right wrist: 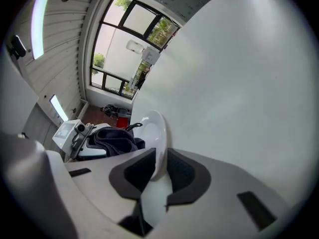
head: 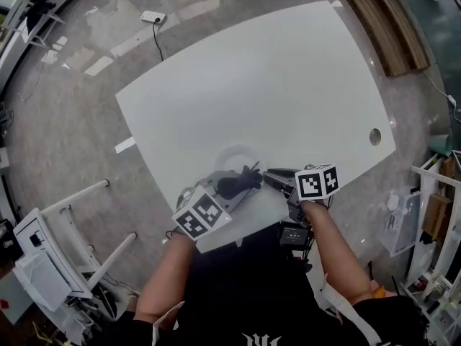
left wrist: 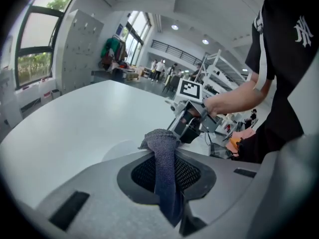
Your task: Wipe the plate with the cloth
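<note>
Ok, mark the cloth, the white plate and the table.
cloth (left wrist: 164,158), left gripper view, strip between the jaws
white plate (right wrist: 152,133), right gripper view, face above the jaws
table (head: 274,85), head view, bare top

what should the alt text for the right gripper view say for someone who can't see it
The right gripper grips the rim of a white plate, seen edge-on between its jaws. Just left of the plate, the left gripper holds a dark cloth; a white table fills the right side and windows the upper left.
</note>
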A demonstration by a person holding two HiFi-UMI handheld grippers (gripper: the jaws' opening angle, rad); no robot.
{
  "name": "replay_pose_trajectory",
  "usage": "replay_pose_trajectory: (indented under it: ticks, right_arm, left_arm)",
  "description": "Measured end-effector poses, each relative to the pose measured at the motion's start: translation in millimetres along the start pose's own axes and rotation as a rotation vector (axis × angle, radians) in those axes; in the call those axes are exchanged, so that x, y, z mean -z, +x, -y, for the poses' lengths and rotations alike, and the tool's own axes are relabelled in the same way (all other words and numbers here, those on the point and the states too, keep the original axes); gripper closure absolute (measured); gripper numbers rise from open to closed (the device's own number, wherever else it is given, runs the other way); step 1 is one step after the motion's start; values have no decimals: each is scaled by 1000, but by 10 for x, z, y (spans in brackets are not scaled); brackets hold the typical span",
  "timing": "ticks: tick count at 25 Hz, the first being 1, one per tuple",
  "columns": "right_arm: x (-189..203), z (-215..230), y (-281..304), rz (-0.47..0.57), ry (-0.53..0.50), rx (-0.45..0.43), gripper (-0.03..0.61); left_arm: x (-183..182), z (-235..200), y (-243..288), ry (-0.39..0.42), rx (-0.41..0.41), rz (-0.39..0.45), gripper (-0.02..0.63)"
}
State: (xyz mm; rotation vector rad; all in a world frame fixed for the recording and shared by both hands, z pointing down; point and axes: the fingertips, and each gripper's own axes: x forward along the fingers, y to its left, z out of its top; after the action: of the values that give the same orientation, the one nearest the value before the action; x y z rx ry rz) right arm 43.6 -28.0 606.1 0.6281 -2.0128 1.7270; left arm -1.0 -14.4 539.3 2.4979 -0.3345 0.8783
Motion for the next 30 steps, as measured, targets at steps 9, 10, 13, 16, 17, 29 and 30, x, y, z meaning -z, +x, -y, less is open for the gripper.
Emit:
replay_pose_trajectory:
  ticks: [9, 10, 13, 16, 17, 29, 30]
  right_arm:
    - [34, -19, 52, 12, 30, 5, 552]
    - [35, -13, 54, 15, 32, 5, 552]
    - [23, 1, 40, 32, 38, 4, 555]
    - [26, 19, 24, 59, 43, 9, 557]
    - [21, 12, 19, 67, 51, 8, 558]
    - [9, 1, 7, 131, 84, 18, 560]
    - [10, 0, 12, 137, 87, 19, 560]
  left_arm:
    - [89, -20, 181, 226, -116, -107, 563]
    - [88, -48, 221, 268, -140, -134, 563]
    - [50, -147, 331, 396, -201, -203, 563]
    - [-3, -275, 392, 518, -265, -245, 563]
    - [-18, -325, 403, 553, -282, -254, 563]
    - [193, -858, -93, 521, -424, -328, 563]
    - [235, -853, -141, 512, -429, -333, 563]
